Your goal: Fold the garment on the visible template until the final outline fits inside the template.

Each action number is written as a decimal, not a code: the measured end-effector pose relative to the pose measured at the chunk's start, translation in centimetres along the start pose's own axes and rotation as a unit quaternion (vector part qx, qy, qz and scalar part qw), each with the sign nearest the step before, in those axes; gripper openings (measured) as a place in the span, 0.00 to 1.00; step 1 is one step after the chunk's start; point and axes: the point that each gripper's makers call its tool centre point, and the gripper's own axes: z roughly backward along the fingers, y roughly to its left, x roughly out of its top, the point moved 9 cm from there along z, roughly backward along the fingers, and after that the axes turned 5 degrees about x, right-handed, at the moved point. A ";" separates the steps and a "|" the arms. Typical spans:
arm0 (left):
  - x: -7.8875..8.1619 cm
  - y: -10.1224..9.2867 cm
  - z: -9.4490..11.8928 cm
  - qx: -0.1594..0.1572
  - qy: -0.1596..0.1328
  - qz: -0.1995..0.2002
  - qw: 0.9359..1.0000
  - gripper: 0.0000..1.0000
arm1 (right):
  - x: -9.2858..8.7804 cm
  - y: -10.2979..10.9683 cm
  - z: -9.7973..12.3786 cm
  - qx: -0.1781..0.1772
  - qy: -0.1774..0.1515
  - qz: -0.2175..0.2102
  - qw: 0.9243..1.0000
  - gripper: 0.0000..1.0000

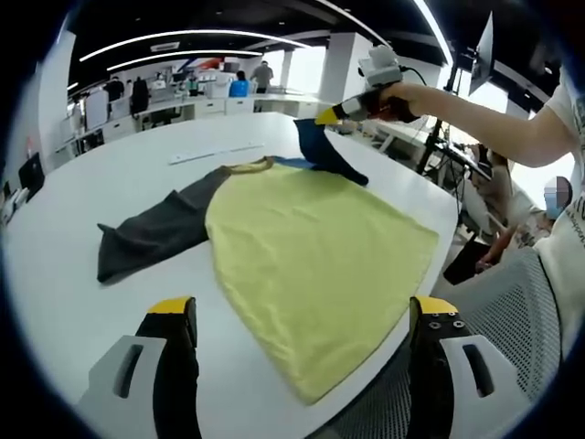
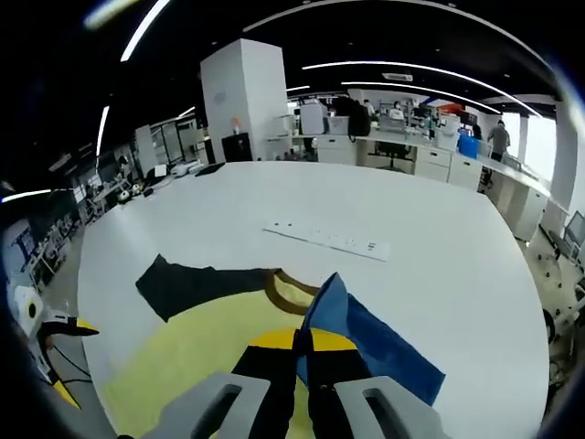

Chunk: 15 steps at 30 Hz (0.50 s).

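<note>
Right now the right tool [image 2: 303,349], clamped on the blue sleeve [image 2: 366,343], could drag the yellow shirt [image 1: 311,247] askew; the left tool [image 1: 302,315] hangs open, empty.

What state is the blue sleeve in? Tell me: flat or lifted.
Lifted. The right gripper is shut on the blue sleeve, holding it above the yellow shirt body.

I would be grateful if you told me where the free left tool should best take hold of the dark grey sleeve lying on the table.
Probably at the dark grey sleeve's pointed outer end, coming low from the table side. It lies flat and clear of the yellow body, so the open left tool would pinch one layer.
</note>
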 end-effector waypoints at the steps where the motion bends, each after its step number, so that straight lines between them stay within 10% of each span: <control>1: 0.0 0.0 0.0 -0.001 0.001 0.000 1.000 0.93 | 0.1 0.2 -0.2 0.003 -0.001 0.000 1.000 0.00; 15: -0.1 0.0 0.4 0.003 0.001 -0.004 1.000 0.93 | 1.0 3.2 -2.5 0.021 0.012 0.024 0.999 0.00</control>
